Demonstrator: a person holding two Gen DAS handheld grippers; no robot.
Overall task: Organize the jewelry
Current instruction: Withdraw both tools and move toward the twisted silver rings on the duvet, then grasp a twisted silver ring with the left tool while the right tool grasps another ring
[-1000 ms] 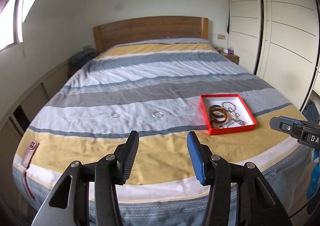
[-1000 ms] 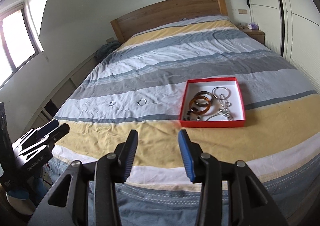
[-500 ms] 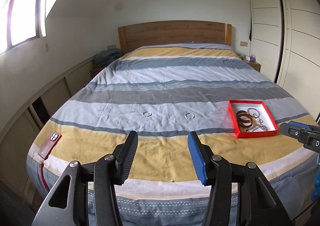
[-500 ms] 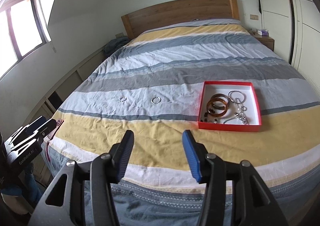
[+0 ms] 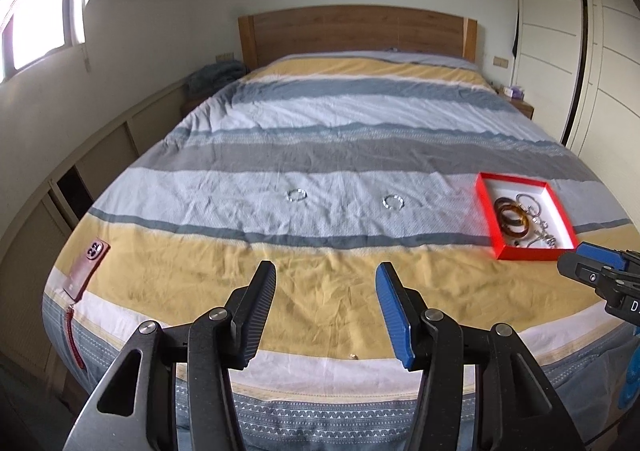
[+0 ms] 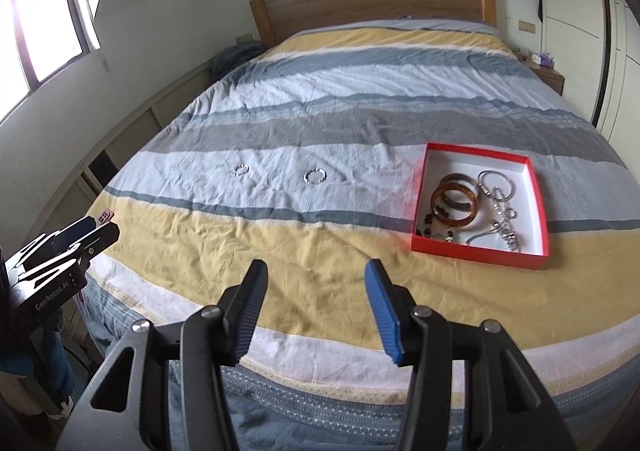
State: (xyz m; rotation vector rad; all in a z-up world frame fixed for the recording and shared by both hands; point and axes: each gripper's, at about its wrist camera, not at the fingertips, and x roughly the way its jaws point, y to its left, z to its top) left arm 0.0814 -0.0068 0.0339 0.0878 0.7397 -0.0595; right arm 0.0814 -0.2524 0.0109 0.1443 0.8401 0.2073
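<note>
Red cardboard tray lies on the striped bedspread, holding amber bangles and silver chains. Two silver rings lie loose on the pale stripe, well left of the tray. Left gripper and right gripper hover nearer the bed's foot than the tray, jaws wide apart, holding nothing.

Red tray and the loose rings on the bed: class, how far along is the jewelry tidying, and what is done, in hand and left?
Done: amber bangles and silver chains lie in the red tray. In hand: nothing; the left gripper and right gripper are both open and empty at the foot of the bed. Left: two silver rings on the pale stripe.
</note>
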